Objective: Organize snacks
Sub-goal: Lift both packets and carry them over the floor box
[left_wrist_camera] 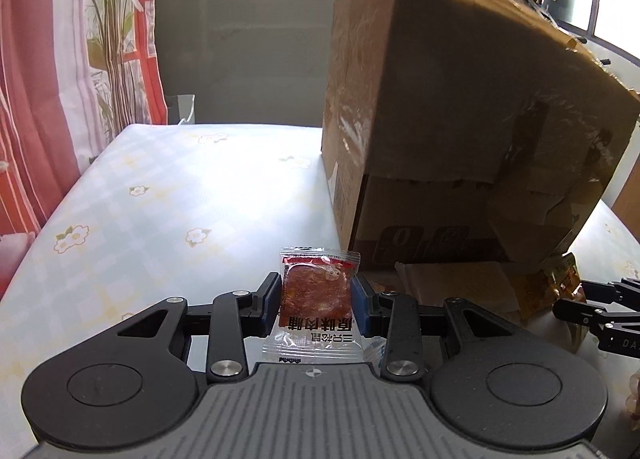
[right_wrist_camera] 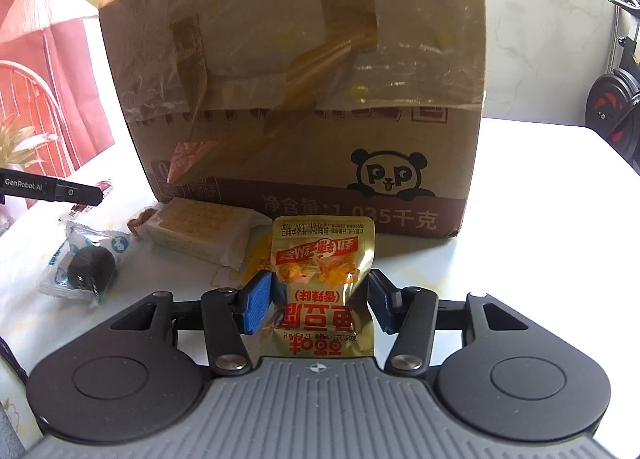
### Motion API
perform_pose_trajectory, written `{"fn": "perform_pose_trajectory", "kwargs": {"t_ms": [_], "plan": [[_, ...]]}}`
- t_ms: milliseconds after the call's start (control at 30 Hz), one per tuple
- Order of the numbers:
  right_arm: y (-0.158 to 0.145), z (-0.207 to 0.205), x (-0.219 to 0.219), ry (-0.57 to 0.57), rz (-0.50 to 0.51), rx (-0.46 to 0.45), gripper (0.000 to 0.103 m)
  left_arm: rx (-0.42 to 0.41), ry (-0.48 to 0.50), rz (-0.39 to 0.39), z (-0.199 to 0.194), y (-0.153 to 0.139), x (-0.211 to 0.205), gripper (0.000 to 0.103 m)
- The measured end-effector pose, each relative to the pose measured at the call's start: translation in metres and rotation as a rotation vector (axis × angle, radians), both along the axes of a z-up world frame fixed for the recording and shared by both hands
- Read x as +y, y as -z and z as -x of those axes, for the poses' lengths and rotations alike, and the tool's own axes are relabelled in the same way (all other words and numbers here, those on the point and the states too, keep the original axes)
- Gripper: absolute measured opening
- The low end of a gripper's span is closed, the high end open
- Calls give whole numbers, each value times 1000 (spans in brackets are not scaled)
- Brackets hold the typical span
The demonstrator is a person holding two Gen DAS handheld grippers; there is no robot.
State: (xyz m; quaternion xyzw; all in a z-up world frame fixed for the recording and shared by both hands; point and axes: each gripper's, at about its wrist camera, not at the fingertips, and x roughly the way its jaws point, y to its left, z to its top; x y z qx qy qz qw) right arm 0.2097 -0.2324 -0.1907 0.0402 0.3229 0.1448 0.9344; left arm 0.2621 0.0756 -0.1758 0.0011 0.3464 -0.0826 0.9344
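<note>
A small clear packet of red dried meat [left_wrist_camera: 314,299] stands upright between the blue pads of my left gripper [left_wrist_camera: 316,281], which is shut on it, lifted just off the table beside the box's near left corner. My right gripper [right_wrist_camera: 320,279] is shut on a gold packet with red and orange print [right_wrist_camera: 324,251], held upright in front of the tall taped cardboard box [right_wrist_camera: 300,79]. The box [left_wrist_camera: 460,119] fills the right half of the left wrist view. The right gripper's black fingers [left_wrist_camera: 592,307] show at that view's right edge.
On the flowered tablecloth [left_wrist_camera: 160,199], at the foot of the box, lie a pale cracker pack [right_wrist_camera: 200,231] and a dark round snack in a white-blue wrapper [right_wrist_camera: 86,267]. The left gripper's finger [right_wrist_camera: 52,191] reaches in above them. A red curtain [left_wrist_camera: 40,99] hangs at the left.
</note>
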Motion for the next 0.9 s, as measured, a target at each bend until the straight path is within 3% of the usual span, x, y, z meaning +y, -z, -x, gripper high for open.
{"fn": "perform_pose_trajectory", "kwargs": {"t_ms": [300,533,733,900], "plan": [[-35,16,-9,-10,-38,-103,55,-81,-31,22,11,-31,0,40],[-86,22,-17,-55,-46,-247,55,-247,12,13,34,-84,-19,40],[-144,7,-32,-62,-93,-398,55,-376,71,46,28,-135,-50,40],[-174,-33,-35,-24,-83,-470,55,-438,146,61,1,-163,-87,40]]}}
